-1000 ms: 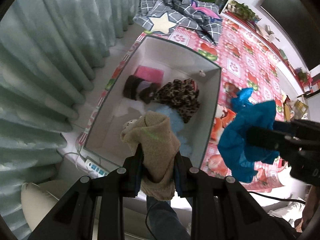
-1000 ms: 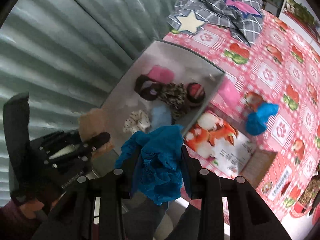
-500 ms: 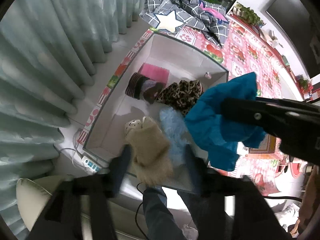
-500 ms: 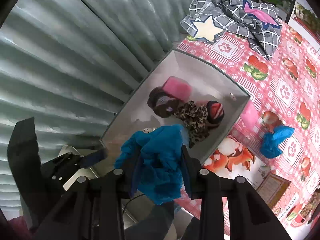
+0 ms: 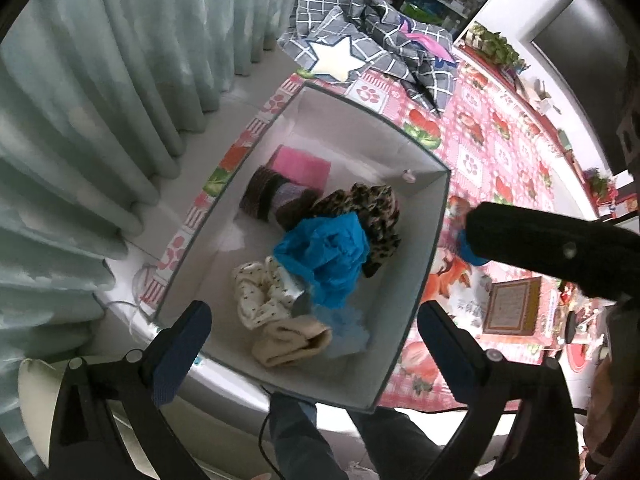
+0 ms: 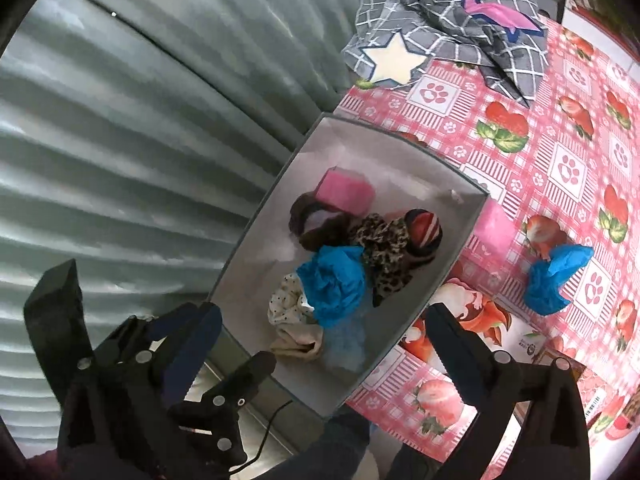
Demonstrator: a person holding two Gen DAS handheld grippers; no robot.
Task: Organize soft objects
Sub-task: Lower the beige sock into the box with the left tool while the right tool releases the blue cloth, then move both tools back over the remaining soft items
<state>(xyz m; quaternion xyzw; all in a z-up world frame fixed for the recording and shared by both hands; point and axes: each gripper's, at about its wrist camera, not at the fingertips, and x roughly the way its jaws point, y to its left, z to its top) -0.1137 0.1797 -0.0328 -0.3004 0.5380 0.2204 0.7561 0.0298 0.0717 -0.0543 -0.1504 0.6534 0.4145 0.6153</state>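
Note:
A grey fabric box (image 5: 434, 236) (image 6: 460, 252) stands on the table's left edge and holds soft things. A beige sock (image 5: 290, 342) (image 6: 298, 342) lies at its near end. A bright blue cloth (image 5: 326, 258) (image 6: 334, 286) lies on the pile beside a leopard-print cloth (image 5: 374, 210) (image 6: 384, 248), a dotted white cloth (image 5: 258, 292), a brown striped roll (image 5: 272, 198) and a pink pad (image 5: 302, 164) (image 6: 346, 190). My left gripper (image 5: 316, 344) (image 6: 224, 344) is open and empty above the box's near end. My right gripper (image 6: 324, 344) is open and empty above it.
A second blue cloth (image 6: 554, 280) lies on the pink strawberry tablecloth (image 6: 560, 160) right of the box. A grey checked blanket with stars (image 5: 372, 48) (image 6: 448, 36) lies at the far end. Pale curtains (image 5: 100, 120) hang close on the left. A printed box (image 6: 480, 328) lies right of the grey box.
Both grippers opened. The beige sock fell from the left gripper into the box's near end. The blue cloth fell from the right gripper onto the pile.

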